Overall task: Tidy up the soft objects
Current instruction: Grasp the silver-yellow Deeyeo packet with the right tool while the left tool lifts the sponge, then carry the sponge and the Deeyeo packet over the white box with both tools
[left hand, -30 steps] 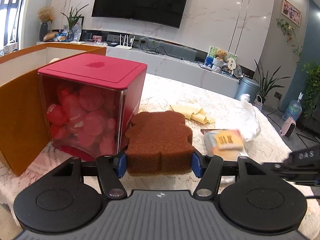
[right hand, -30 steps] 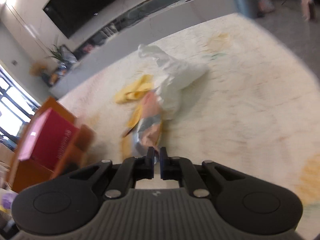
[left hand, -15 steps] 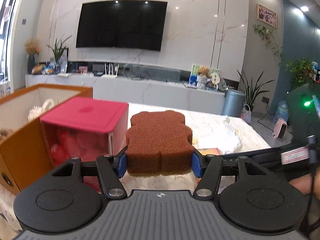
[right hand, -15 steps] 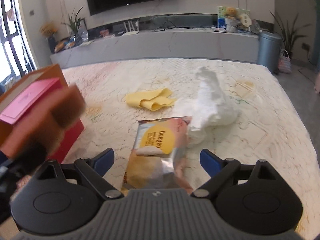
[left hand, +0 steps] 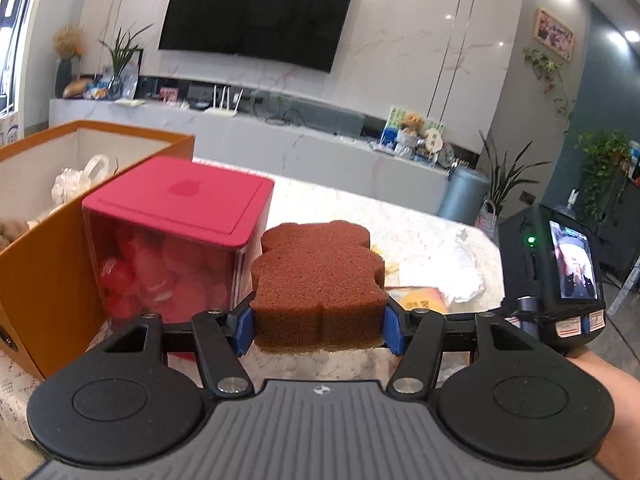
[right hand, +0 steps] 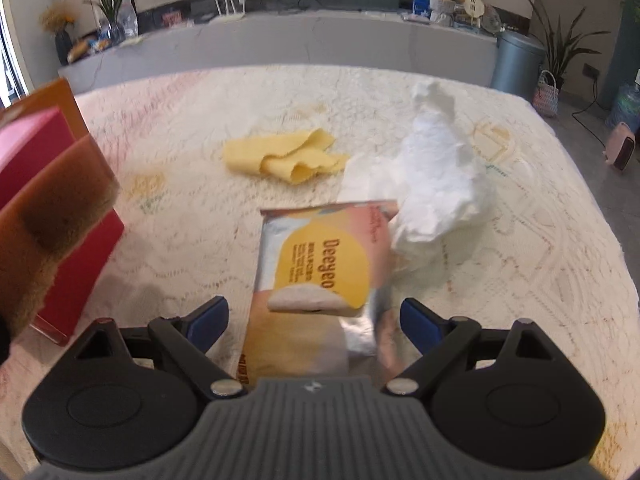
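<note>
Gripping a porous brown bear-shaped sponge [left hand: 318,280] between its fingers, the left gripper [left hand: 319,326] is hovering beside a red-lidded clear box [left hand: 176,236] of pink pieces and an orange bin [left hand: 44,272] holding crumpled plastic. Only the right view is showing the right gripper [right hand: 314,318], fingers spread, straddling a glossy packet [right hand: 320,276] near yellow cloth [right hand: 280,156] and white tissue [right hand: 436,184] on the lace-covered worktop [right hand: 540,280].

A white marble wall [left hand: 420,40] carries a dark, wide television [left hand: 256,12], with ceiling spotlights mirrored in both. Below runs a long pale console [left hand: 280,148] — plants, a router, a small teddy bear on it. A grey bin [left hand: 464,192] stands by the teal side wall [left hand: 612,92].
</note>
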`<action>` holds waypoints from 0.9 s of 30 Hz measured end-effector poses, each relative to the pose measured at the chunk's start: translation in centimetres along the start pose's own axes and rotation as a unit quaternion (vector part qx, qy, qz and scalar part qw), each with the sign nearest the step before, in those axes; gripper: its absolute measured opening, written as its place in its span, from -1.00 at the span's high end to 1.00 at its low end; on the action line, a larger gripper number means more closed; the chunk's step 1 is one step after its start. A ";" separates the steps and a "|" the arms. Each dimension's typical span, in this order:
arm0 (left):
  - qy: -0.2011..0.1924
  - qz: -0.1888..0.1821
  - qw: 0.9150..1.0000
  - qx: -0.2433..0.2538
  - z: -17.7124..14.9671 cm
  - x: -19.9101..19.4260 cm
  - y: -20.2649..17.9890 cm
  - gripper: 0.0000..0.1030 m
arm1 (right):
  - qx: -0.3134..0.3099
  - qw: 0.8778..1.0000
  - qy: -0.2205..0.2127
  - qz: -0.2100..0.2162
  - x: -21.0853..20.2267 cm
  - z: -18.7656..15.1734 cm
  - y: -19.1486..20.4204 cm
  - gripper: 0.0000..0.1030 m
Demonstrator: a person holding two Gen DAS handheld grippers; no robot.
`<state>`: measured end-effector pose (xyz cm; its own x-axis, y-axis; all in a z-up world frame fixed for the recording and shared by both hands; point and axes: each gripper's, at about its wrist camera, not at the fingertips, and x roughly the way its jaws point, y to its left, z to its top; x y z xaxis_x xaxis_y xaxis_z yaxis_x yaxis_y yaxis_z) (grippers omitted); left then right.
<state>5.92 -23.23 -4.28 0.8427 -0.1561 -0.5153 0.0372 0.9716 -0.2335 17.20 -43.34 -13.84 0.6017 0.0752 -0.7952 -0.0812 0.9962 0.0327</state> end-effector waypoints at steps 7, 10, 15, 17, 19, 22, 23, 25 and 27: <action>0.008 0.001 1.000 -0.003 -0.4 0.0 0.3 -0.34 | 0.002 1.000 -0.008 -0.001 -0.1 -0.4 -0.5 -0.35; 0.012 0.001 1.000 -0.004 -0.4 0.0 0.2 -0.34 | 0.001 1.000 -0.010 0.008 -0.4 -0.6 -0.9 -0.29; -0.002 -0.006 1.000 0.010 0.1 -0.7 0.0 -0.34 | 0.016 1.000 -0.005 0.016 -0.9 -0.5 -1.0 -0.09; 0.001 -0.015 1.000 0.003 0.5 -0.9 0.4 -0.34 | 0.017 1.000 -0.005 0.019 -1.0 -0.7 -1.0 -0.06; 0.007 -0.021 1.000 -0.007 1.1 -1.1 0.7 -0.34 | 0.018 1.000 -0.006 0.019 -1.2 -0.9 -0.9 -0.03; 0.029 -0.036 0.998 -0.038 2.9 -1.3 1.4 -0.34 | 0.039 0.999 -0.030 0.005 -2.1 -1.1 -0.9 0.01; 0.029 -0.048 0.997 -0.052 3.6 -1.6 1.8 -0.34 | 0.044 0.998 -0.036 -0.003 -2.4 -1.1 -0.9 0.02; 0.019 -0.063 0.996 -0.058 4.8 -2.3 2.2 -0.34 | 0.048 0.998 -0.043 -0.009 -2.9 -1.0 -0.6 0.03; 0.006 -0.066 0.997 -0.049 5.8 -3.2 2.7 -0.34 | 0.045 0.998 -0.049 -0.008 -3.4 -1.2 -0.2 0.03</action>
<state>6.42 -19.11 1.52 0.8270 -0.2851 -0.4846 0.0952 0.9205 -0.3791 14.27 -43.85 -11.87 0.6771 0.0580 -0.7336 -0.0009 0.9970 0.0780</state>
